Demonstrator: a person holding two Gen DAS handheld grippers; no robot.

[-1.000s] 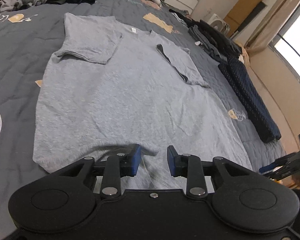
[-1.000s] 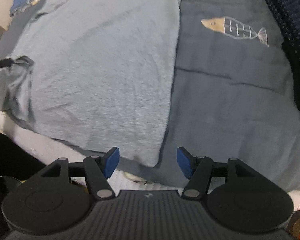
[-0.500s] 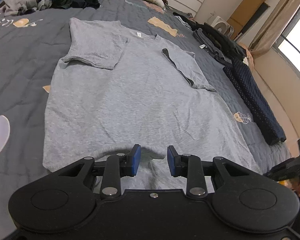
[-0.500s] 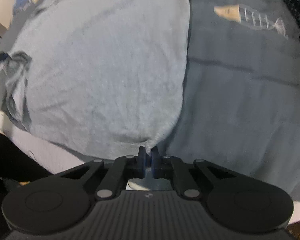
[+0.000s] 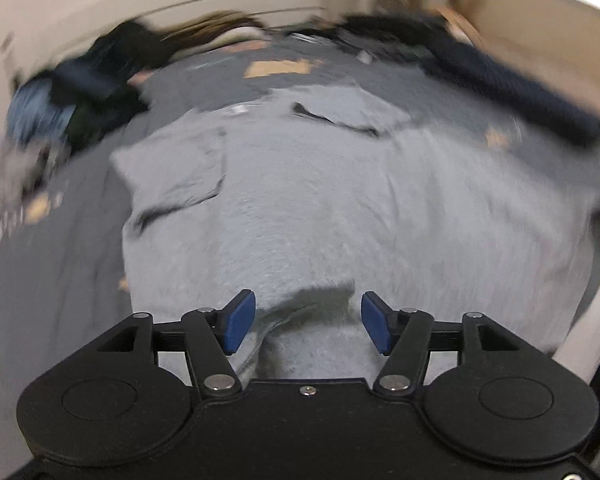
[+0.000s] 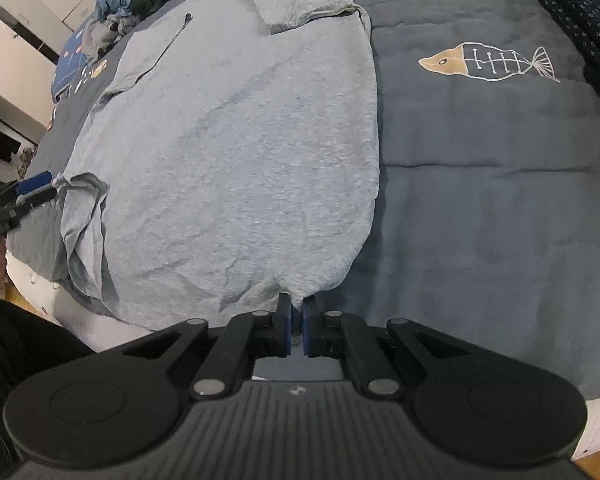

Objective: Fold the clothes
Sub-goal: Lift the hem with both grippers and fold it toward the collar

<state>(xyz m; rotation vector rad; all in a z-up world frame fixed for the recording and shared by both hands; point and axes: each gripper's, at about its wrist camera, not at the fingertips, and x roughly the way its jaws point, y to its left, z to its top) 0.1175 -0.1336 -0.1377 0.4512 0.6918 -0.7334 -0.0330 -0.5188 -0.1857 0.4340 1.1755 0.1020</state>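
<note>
Right tool pinches soft grey T-shirt hem; left view blurred.

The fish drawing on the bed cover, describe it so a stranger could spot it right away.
On the dark grey bed cover, look right of the spread grey T-shirt. The fish drawing lies there, tan head and white-outlined skeleton body, beside the dotted navy cloth, the only picture on that bare stretch.

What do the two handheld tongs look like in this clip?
Both the left tongs and the right tongs are matte black, with linkage arms on silver pivot screws, two round housings and blue finger pads. The right's body is ribbed. No cables visible.
</note>
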